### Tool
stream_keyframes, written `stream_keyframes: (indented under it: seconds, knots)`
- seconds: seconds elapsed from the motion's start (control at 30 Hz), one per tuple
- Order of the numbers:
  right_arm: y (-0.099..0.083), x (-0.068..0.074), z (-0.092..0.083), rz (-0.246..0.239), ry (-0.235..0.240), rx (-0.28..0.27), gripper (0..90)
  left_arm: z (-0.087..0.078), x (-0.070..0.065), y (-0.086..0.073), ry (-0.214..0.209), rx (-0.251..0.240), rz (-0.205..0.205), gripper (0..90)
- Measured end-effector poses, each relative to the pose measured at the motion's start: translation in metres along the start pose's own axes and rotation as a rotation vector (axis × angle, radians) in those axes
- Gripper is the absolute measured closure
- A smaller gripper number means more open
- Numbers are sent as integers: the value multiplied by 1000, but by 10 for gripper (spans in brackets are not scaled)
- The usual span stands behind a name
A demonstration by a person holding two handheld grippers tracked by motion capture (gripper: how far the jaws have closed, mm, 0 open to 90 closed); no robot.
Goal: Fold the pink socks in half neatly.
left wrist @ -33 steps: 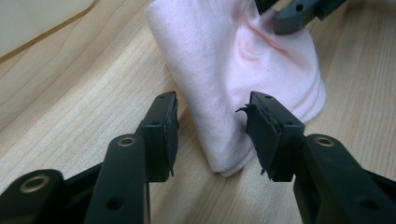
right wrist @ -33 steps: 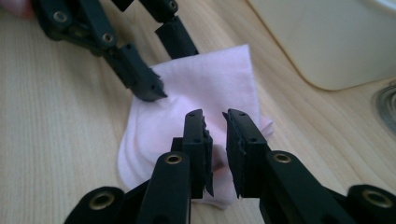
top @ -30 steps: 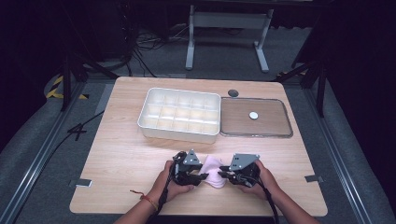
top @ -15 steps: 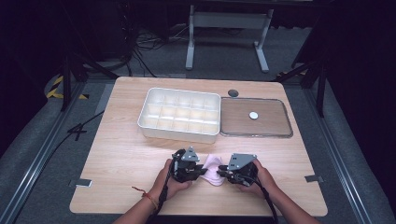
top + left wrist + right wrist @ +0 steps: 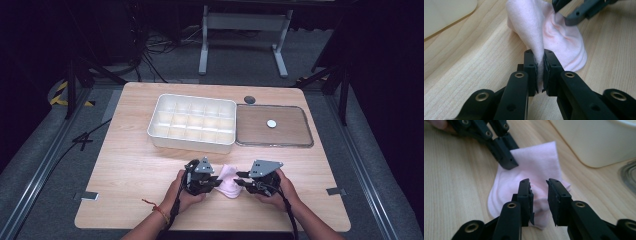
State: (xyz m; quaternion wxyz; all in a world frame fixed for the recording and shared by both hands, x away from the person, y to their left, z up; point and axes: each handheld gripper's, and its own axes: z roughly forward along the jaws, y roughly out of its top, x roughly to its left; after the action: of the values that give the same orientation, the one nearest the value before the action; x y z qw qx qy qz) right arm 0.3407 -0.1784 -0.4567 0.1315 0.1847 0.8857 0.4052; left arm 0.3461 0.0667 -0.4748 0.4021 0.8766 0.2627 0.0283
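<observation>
A pale pink cloth point(image 5: 229, 181) lies bunched on the wooden table between my two grippers. My left gripper point(image 5: 218, 182) is shut on a raised fold of the pink cloth point(image 5: 549, 32), which is pinched flat between its pads point(image 5: 538, 53). My right gripper point(image 5: 240, 180) faces it from the other side. Its jaws point(image 5: 538, 182) have just been opening. They stand a little apart over the cloth point(image 5: 536, 167), and the pads do not press on it. The left gripper's fingers point(image 5: 506, 160) rest at the cloth's far corner.
A white compartment box point(image 5: 192, 145) stands behind the cloth, close to both grippers. To its right lies a flat brown tray point(image 5: 292, 132) with a small white disc point(image 5: 271, 123). A dark round piece point(image 5: 249, 99) sits near the table's far edge.
Both hands have kept almost the same place on either side of the cloth. The left gripper has edged slightly toward the box.
</observation>
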Motion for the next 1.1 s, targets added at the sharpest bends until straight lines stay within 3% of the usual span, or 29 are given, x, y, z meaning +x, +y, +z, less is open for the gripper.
stream_keyframes:
  seconds: [0.1,0.23,0.5,0.6,0.73,1.1]
  knots:
    - [-1,-2,2,12,-16,-2,768,0,-1,1,4,-2,10,825]
    - [-3,2,14,-17,-4,46,795,-1,-2,2,7,-12,18,825]
    - [-2,5,19,-36,-25,57,803,-4,-6,6,6,-27,26,824]
    - [0,3,15,-16,-18,23,828,-3,-6,5,9,-21,22,823]
    - [7,3,14,-11,-47,-33,872,-1,-5,5,12,-16,18,823]
    - [6,6,42,-2,-67,-6,894,-1,-6,5,33,-17,28,818]
